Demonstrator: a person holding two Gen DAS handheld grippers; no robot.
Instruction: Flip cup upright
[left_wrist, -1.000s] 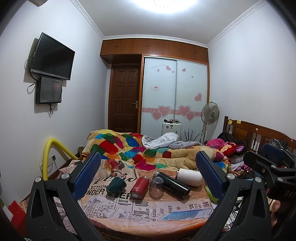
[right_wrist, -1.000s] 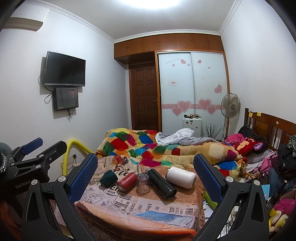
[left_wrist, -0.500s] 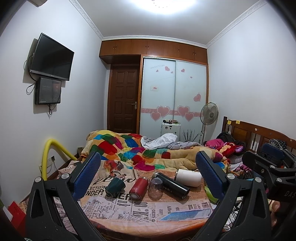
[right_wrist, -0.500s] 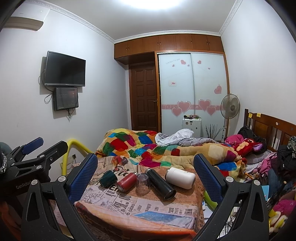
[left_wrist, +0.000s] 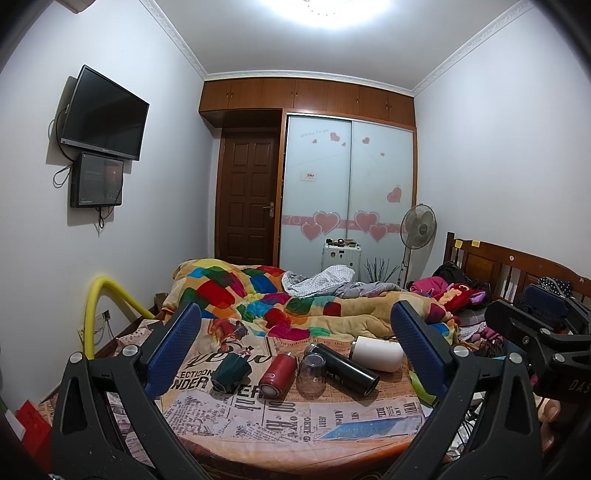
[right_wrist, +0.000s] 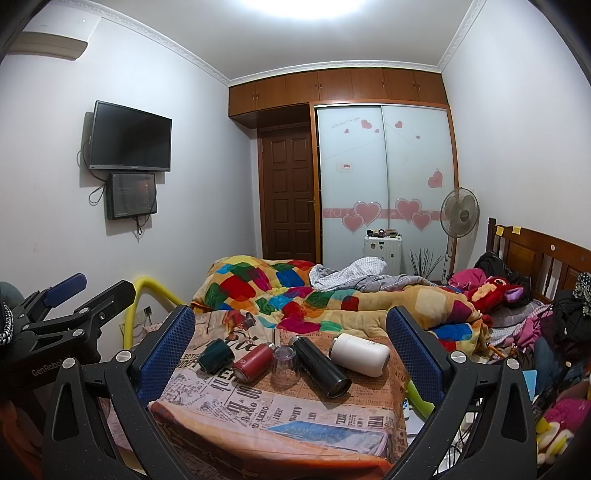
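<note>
We read "GenRobot" on the left gripper's (left_wrist: 295, 347) body in the right wrist view, and "ELECTION" and "UNDER" on the newspaper-print cloth (left_wrist: 295, 417) over the table; behind it lie a patchwork quilt (left_wrist: 280, 299), a heart-stickered wardrobe (left_wrist: 347, 184) and a wall television (left_wrist: 103, 114). We count five vessels in a row: green cup (left_wrist: 229, 373), red flask (left_wrist: 277, 373), black flask (left_wrist: 343, 368) and white bottle (left_wrist: 378, 353) on their sides, and a clear cup (left_wrist: 311, 373) mouth down; both left and right gripper (right_wrist: 291, 343) are wide open, holding nothing.

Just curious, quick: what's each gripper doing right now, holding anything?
Left gripper: open, holding nothing.
Right gripper: open, holding nothing.
</note>
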